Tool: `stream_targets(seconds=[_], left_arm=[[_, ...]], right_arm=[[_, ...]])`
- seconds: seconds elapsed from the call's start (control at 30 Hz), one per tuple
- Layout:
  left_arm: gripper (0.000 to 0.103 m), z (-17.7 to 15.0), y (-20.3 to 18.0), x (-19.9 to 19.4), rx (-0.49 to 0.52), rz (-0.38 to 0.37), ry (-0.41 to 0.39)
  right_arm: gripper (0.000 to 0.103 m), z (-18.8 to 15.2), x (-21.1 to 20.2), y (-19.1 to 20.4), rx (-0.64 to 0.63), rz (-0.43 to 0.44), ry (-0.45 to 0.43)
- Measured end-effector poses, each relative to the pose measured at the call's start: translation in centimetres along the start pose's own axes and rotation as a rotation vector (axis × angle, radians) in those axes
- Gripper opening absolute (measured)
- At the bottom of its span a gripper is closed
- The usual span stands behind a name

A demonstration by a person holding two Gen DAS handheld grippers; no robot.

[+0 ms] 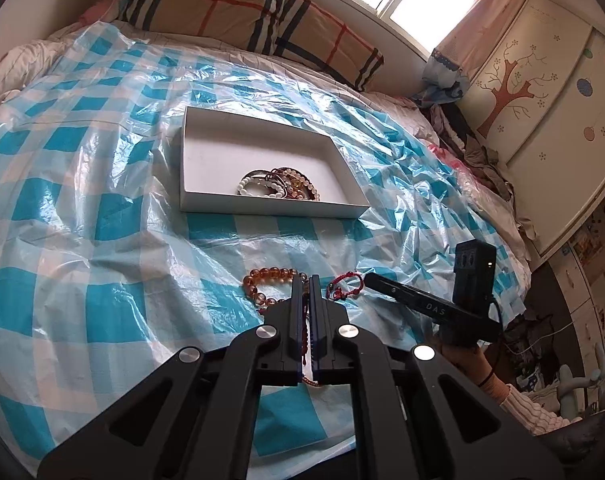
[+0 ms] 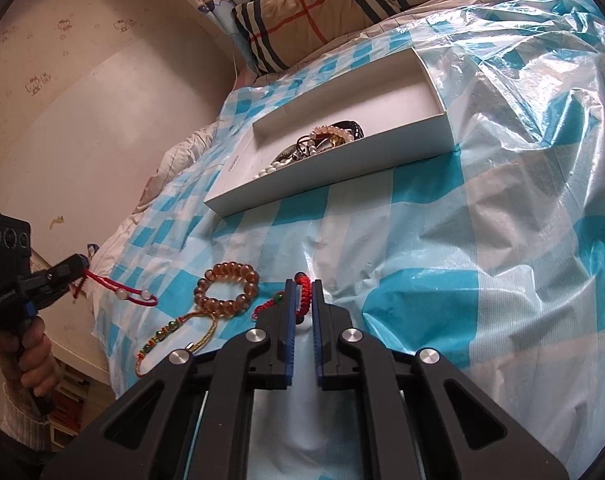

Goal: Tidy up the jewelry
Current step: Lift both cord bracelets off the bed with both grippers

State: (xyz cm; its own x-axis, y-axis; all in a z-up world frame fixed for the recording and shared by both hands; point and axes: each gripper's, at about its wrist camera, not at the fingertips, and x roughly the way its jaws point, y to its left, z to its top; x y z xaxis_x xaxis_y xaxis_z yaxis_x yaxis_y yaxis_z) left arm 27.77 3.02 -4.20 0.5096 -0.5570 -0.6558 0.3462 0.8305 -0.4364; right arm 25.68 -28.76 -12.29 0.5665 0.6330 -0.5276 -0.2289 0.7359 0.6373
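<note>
A white shallow box (image 1: 270, 210) (image 2: 334, 172) lies on the bed with a heap of bead bracelets (image 1: 278, 186) (image 2: 318, 142) in it. My left gripper (image 1: 306, 280) (image 2: 80, 264) is shut on a red cord bracelet with white beads (image 2: 122, 292), which hangs from its tips above the sheet. My right gripper (image 2: 302, 285) (image 1: 367, 277) is shut on a red braided bracelet (image 2: 304, 294) (image 1: 344, 286) lying near the front edge. An amber bead bracelet (image 1: 266, 284) (image 2: 226, 284) rests between the two grippers. A gold cord bracelet with green beads (image 2: 174, 336) lies nearer, to the left.
A blue-and-white checked plastic sheet (image 1: 82, 200) (image 2: 502, 200) covers the bed. A plaid pillow (image 1: 254, 12) (image 2: 314, 12) lies behind the box. A wardrobe with a tree design (image 1: 542, 100) and a clothes heap (image 1: 474, 152) stand right. A white board (image 2: 102, 140) leans at the left.
</note>
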Motion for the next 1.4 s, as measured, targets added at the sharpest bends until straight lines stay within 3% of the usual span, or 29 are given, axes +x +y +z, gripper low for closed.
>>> stream_targets(seconds=[0.23, 0.33, 0.37, 0.4, 0.47, 0.57, 0.63, 0.7, 0.77, 0.8, 1.0, 1.4], left_arm=[[0.003, 0.5, -0.6, 0.8, 0.06, 0.07, -0.015], [0.003, 0.6, -0.9, 1.2, 0.075, 0.083, -0.02], [0.003, 0.7, -0.9, 1.3, 0.076, 0.084, -0.021], [0.003, 0.7, -1.0, 1.4, 0.078, 0.083, -0.02], [0.003, 0.6, -1.0, 1.7, 0.083, 0.087, -0.016], [0.003, 0.4, -1.2, 2.1, 0.092, 0.097, -0.012], [0.003, 0.4, -1.3, 2.2, 0.097, 0.103, -0.012], [0.003, 0.3, -1.5, 2.3, 0.106, 0.112, -0.013], [0.003, 0.3, -1.7, 2.4, 0.117, 0.122, -0.012], [0.003, 0.3, -1.8, 2.5, 0.121, 0.127, -0.012], [0.003, 0.2, -2.6, 2.3, 0.162, 0.166, -0.016], [0.003, 0.0, -3.7, 2.0, 0.224, 0.219, -0.024]], right_arm=[[0.008, 0.6, -2.6, 1.2, 0.031, 0.053, -0.056], [0.008, 1.5, -2.1, 2.1, -0.002, 0.03, -0.023], [0.011, 1.8, -1.7, 2.5, -0.029, -0.015, 0.0], [0.031, 2.1, -1.1, 2.8, -0.06, -0.055, 0.017], [0.059, 2.5, 0.1, 3.3, -0.118, -0.127, 0.028], [0.06, 2.9, 3.0, 3.7, -0.211, -0.229, 0.104], [0.058, 2.3, 5.3, 3.2, -0.247, -0.271, 0.187], [0.038, 1.5, 6.0, 3.4, -0.286, -0.273, 0.201], [0.014, 1.2, 5.6, 3.3, -0.264, -0.221, 0.209], [0.011, 1.2, 5.3, 3.2, -0.243, -0.205, 0.202], [0.007, 0.9, 1.4, 3.5, -0.134, -0.087, 0.119], [0.006, 2.5, -4.1, 6.8, -0.102, 0.058, -0.026]])
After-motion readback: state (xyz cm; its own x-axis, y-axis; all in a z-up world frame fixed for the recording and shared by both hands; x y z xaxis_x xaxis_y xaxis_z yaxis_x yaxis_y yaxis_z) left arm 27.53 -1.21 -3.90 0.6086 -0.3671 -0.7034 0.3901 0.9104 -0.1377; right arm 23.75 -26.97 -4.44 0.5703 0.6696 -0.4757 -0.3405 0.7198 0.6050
